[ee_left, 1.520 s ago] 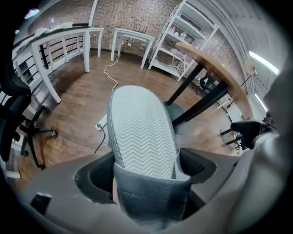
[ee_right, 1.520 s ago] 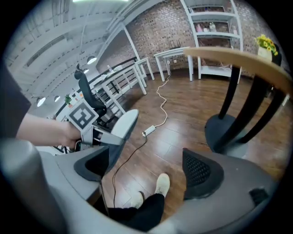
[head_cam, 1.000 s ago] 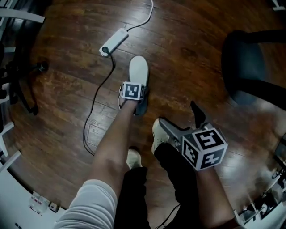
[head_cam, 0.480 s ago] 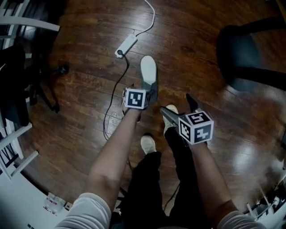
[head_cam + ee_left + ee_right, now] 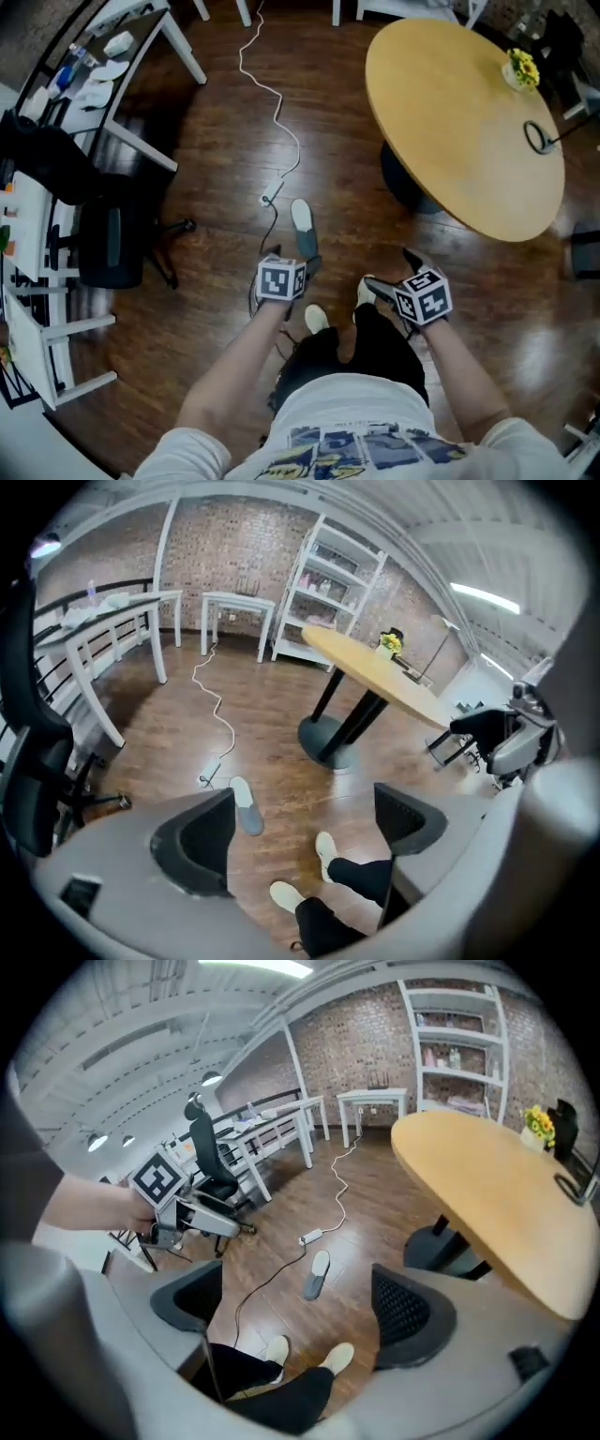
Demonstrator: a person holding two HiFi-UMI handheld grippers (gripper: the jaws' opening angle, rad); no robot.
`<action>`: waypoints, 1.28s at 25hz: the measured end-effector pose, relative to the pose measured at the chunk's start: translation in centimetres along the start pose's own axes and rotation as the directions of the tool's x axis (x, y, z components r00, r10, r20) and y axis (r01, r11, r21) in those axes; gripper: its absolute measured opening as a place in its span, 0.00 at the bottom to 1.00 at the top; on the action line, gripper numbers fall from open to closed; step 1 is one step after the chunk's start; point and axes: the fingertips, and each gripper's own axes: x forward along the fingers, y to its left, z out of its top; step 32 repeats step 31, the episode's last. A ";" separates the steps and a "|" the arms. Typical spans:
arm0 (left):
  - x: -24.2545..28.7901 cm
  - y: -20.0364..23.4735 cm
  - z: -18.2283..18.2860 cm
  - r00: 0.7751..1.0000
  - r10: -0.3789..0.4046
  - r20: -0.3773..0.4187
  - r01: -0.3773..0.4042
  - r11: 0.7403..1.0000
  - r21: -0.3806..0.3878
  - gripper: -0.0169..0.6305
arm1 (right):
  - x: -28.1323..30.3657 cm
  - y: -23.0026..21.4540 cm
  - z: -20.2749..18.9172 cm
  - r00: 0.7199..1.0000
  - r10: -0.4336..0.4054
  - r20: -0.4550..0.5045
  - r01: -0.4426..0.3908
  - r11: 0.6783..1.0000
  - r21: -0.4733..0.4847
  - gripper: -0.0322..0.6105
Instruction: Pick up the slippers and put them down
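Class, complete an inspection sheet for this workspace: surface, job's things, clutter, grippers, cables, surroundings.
Surface: dark brown wooden floor, glossy.
Job's things: one grey-and-white slipper lying flat on the floor; no second loose one seen.
Clutter: yellow flowers on the table.
Grippers: left gripper and right gripper both open, empty.
Cables: white cable to a white power strip near the slipper's toe.
Surroundings: round light wooden table, black office chair, white shelving.

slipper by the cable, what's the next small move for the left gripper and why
Probably lower the left gripper toward the slipper. Its fingers stand apart with nothing between them, and the slipper lies flat on the wood floor just ahead, well below the gripper, so nothing can be gripped from this height.
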 end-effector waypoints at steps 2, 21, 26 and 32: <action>-4.1 -5.2 0.0 1.000 -0.009 0.015 0.008 0.997 0.072 0.75 | -5.8 0.1 -1.3 0.999 -0.016 0.048 0.019 0.999 -0.049 0.85; -9.1 -48.7 -1.6 0.983 -0.181 0.008 0.173 0.951 0.256 0.75 | -47.3 -20.2 -23.6 0.918 -0.286 0.275 0.204 0.934 0.292 0.85; -9.6 -51.1 -2.2 0.983 -0.183 0.005 0.174 0.945 0.276 0.75 | -49.2 -20.6 -25.4 0.914 -0.285 0.289 0.196 0.933 0.301 0.85; -10.5 -52.1 -2.8 0.984 -0.180 0.004 0.173 0.947 0.272 0.75 | -50.7 -20.9 -25.3 0.911 -0.274 0.308 0.188 0.941 0.280 0.85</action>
